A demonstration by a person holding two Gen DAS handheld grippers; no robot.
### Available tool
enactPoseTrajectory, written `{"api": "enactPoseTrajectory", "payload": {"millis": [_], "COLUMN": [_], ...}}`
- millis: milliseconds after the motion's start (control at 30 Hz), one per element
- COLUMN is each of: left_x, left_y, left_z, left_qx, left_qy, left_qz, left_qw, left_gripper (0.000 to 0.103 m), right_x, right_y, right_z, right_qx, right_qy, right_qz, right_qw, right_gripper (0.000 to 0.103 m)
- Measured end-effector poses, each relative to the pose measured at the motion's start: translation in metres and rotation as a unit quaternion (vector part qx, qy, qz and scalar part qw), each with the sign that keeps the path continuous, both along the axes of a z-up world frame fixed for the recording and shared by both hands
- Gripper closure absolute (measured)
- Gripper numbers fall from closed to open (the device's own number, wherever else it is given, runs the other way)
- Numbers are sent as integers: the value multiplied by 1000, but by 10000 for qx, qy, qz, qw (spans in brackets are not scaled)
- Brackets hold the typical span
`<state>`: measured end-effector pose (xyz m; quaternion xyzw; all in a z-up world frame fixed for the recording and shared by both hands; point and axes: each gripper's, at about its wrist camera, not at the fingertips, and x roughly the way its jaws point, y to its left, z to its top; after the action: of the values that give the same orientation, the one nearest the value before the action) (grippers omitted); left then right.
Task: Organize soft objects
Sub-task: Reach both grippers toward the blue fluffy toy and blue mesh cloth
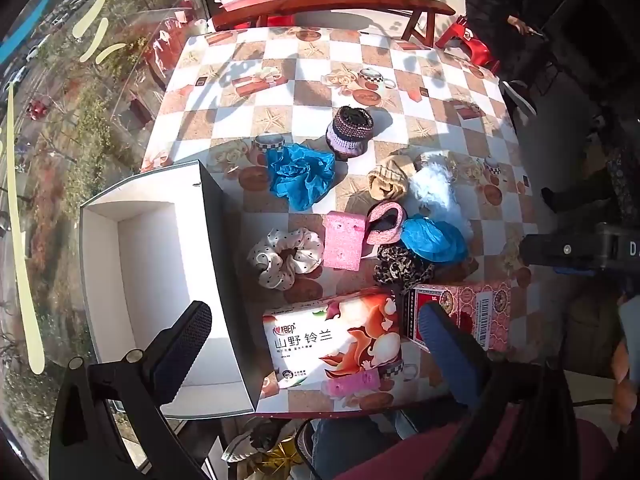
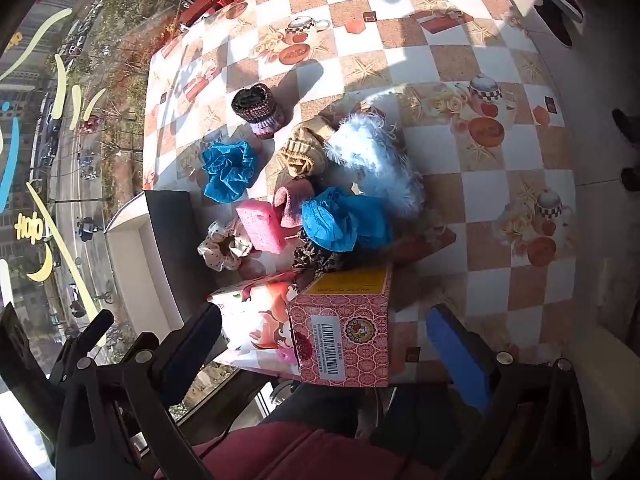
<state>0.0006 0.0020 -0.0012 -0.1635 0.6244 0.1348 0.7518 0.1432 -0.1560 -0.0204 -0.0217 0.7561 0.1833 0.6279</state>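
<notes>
Looking down: I see a checkered table [image 1: 408, 60] with soft things heaped mid-frame; both grippers hover low in their frames, above the near edge
Left gripper [image 1: 316, 328]: jaws spread wide, holding nothing; one finger lies over the white box, the other over the red carton
Right gripper [image 2: 324, 328]: jaws wide apart and empty; the red carton sits between them in the lower middle of the frame
White box [image 1: 152, 240]: open, at the left of the left view; I see only bare white walls and floor inside
Blue mesh puff [image 1: 300, 176]: just right of the box's far corner; a second blue puff [image 1: 434, 236] lies right of centre, touching the pink knit piece
Polka-dot scrunchie [image 1: 286, 256]: centre of the left view, just beside the pink sponge [image 1: 344, 240]
Pink knit piece [image 1: 386, 224]: against the sponge's right edge
Leopard-print scrunchie [image 1: 402, 266]: below the second puff, touching it
Beige knit item [image 1: 390, 180]: right of centre, touching the pale blue fluffy item [image 1: 436, 192]
Knit cup [image 1: 350, 132]: upright, purple-banded, apart from the heap, toward the upper middle
Tissue pack [image 1: 336, 340]: lower middle, near edge of the table; the red carton [image 1: 476, 312] touches its right side
Small pink block [image 1: 352, 384]: below the tissue pack, at the table's near edge
</notes>
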Motion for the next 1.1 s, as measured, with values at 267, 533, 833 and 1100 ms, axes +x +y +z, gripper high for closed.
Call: {"api": "enactPoseTrajectory", "payload": {"millis": [267, 533, 833, 1100], "left_x": [7, 33, 92, 136], "left_y": [17, 29, 39, 39], "left_z": [-8, -19, -58, -118], "left_qx": [5, 36, 98, 546], "left_qy": [13, 75, 171, 461], "left_qz": [73, -12, -238, -578], "left_qw": [10000, 10000, 9995, 9958], "left_gripper": [0, 0, 0, 0], "right_x": [8, 30, 60, 86], "right_y": [-4, -13, -19, -7], "right_z": [-4, -15, -47, -111], "right_qx": [-76, -226, -687, -921], "right_qy": [9, -38, 24, 68], "right_qz": [-36, -108, -28, 348], "right_qw": [10000, 9997, 9976, 9951], "right_gripper": [0, 0, 0, 0]}}
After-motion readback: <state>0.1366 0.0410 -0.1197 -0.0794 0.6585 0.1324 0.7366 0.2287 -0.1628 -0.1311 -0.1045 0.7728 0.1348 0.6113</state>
